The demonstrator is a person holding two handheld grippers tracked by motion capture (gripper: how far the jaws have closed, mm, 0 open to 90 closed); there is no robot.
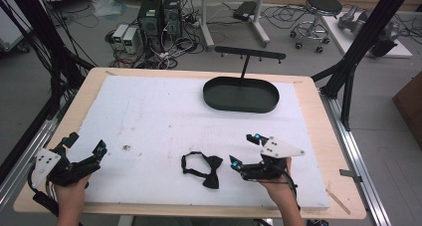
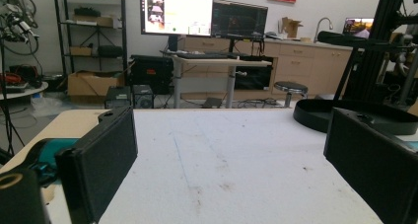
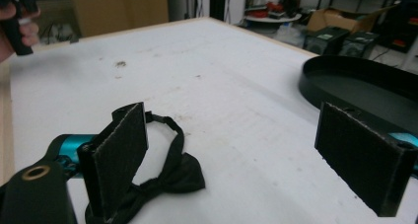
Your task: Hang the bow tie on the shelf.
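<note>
A black bow tie [image 1: 203,169] lies flat on the white table cover, at about 6 o'clock from the centre, its thin strap curled in a loop at its 9 o'clock side. A black oval tray [image 1: 241,95] with a hanger stand sits at 1 o'clock.

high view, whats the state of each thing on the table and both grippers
black fabric bow tie: lying flat on the white mat, strap looped, not gripped
black oval metal tray: empty, at the far side of the mat
black T-shaped hook stand: upright, nothing hanging on it
left gripper: open, holding nothing
right gripper: open, beside the bow tie
</note>
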